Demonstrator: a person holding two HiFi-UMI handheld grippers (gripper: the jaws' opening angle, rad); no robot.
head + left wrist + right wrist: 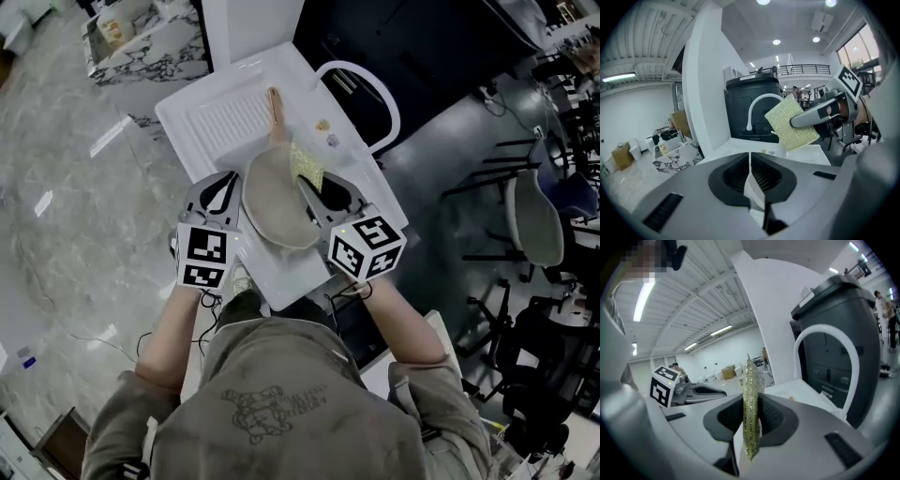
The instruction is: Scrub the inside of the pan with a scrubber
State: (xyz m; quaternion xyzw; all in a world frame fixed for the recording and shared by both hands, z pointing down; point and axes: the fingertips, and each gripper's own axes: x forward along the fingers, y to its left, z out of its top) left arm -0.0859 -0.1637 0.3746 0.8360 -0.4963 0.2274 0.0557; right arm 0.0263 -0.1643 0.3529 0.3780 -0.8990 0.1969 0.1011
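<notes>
Pan (277, 204): one, round, smooth beige, rim pinched by the left gripper (225, 193). The right gripper (750, 420) clamps one flat, glittery yellow-green scrubber (751, 394).

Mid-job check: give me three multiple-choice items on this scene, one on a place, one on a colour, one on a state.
1. The pan is: A on the floor; B on a chair; C over the white sink.
2. The scrubber is: A yellow-green; B red; C black.
3. The right gripper is: A open, empty; B shut on the scrubber; C out of view.

C: the head view shows it above the sink's ribbed board.
A: both gripper views show that colour.
B: its fingers clamp the scrubber edge-on.
</notes>
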